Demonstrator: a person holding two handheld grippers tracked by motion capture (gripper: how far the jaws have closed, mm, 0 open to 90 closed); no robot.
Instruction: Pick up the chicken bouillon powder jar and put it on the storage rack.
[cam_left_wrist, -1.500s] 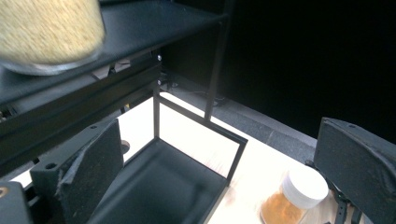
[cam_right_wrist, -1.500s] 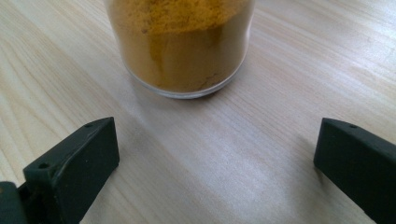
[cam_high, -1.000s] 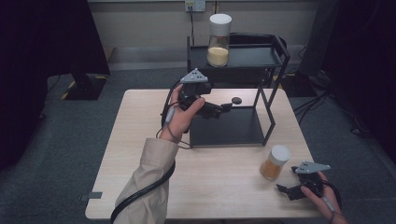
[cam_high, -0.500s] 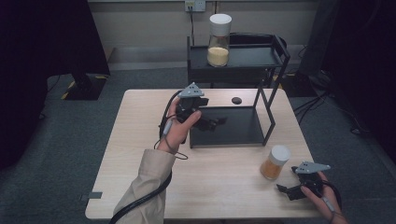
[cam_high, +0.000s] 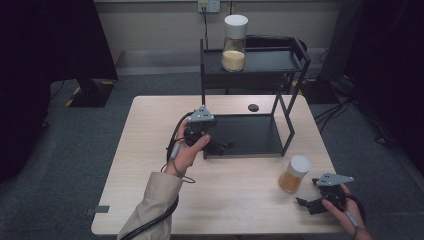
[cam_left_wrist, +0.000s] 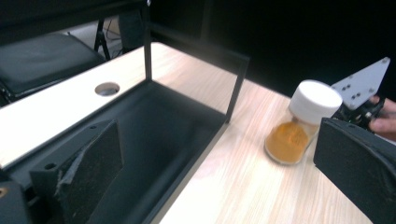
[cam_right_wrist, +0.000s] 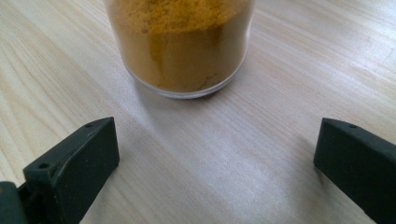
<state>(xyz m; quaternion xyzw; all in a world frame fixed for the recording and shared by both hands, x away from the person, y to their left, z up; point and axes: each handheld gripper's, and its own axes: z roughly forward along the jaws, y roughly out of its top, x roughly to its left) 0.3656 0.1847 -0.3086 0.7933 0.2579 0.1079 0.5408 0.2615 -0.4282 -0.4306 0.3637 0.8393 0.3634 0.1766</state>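
Spice jar (cam_high: 294, 173) unmoved, left tool (cam_high: 223, 147) pulled back, lower

The table (cam_high: 240, 200) is evenly lit from above, while the room around it stays very dark. In the left gripper view the rack (cam_left_wrist: 187, 116) looks a little blurred, and soft shadows lie below the jar (cam_right_wrist: 180, 46), which is sharp.

Table (cam_high: 240, 200): pale wood-grain top, smooth, faint sheen. Rack (cam_high: 250, 135): matt black metal frame and trays. Near jar (cam_high: 295, 173): clear glossy glass, smooth white lid, grainy orange powder inside. Left gripper (cam_high: 222, 147) and right gripper (cam_high: 302, 202): matt black plastic jaws, pads rough-textured, one pad on the left frayed
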